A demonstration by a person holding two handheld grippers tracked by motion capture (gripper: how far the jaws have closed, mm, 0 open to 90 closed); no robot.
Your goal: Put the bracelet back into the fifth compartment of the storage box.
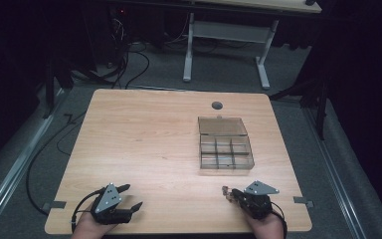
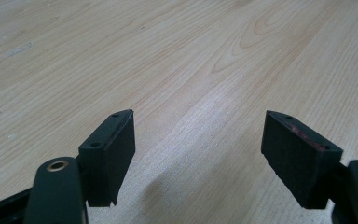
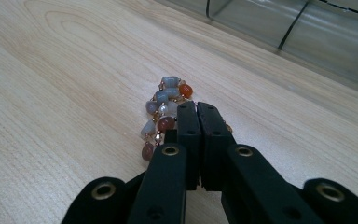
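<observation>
My left gripper (image 1: 132, 197) rested near the table's (image 1: 144, 129) front-left edge, jaws spread wide with nothing between them. To the right, my right gripper (image 1: 227, 192) had its jaws pressed together, pinching a beaded bracelet (image 3: 164, 112) of grey and orange stones; the jaws hid part of it, so I couldn't see its full loop. Beyond it sat the clear compartment box (image 1: 226, 145), lid open, its contents hard to make out.

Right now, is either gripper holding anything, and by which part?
The right gripper pinches a beaded bracelet by one side of its strand; the left gripper is open, holding nothing.
</observation>
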